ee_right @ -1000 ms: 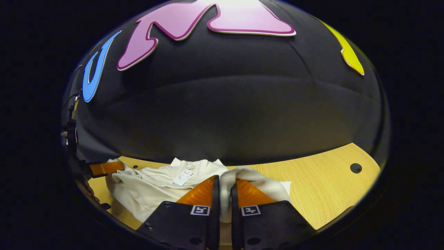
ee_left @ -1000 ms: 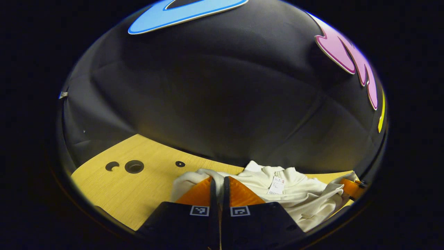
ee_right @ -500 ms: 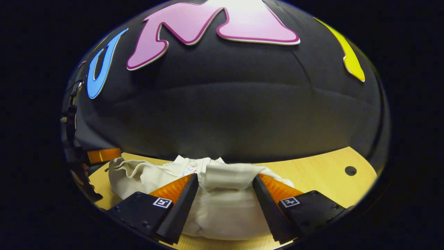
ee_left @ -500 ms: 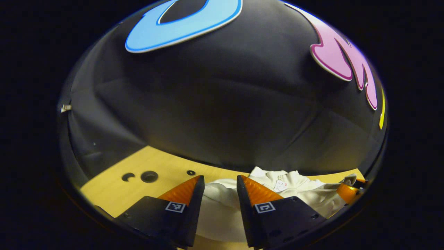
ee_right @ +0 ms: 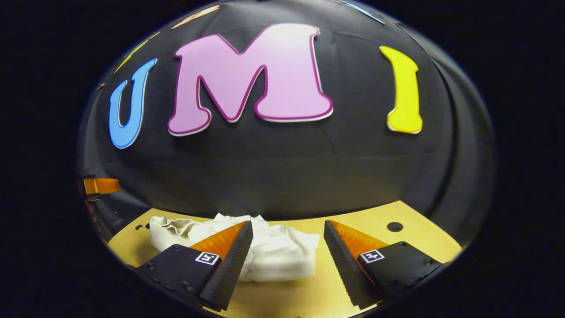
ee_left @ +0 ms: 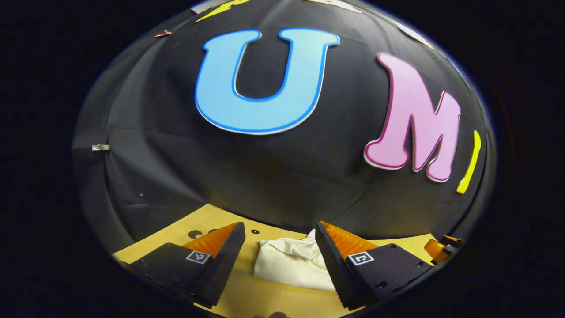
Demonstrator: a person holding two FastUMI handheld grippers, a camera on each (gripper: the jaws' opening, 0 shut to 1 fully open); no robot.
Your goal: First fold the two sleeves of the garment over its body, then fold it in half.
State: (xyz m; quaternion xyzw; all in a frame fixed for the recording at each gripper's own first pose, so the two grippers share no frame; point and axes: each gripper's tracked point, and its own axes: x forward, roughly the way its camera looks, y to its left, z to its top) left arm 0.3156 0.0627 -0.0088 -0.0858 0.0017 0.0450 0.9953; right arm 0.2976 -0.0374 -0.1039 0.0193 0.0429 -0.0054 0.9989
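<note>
lying bunched on the tabletop, cream garment runs long axis left-right across right gripper view. left gripper and right gripper fingers spread apart, gripping nothing, above it.

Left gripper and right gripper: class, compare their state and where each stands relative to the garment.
The left gripper frames the garment's left end between its fingers; the right gripper frames the right end, with bare table past it. The left gripper's other finger sits over bare table; the right's overlaps cloth. Both are open, holding nothing, clear of the garment.
</note>
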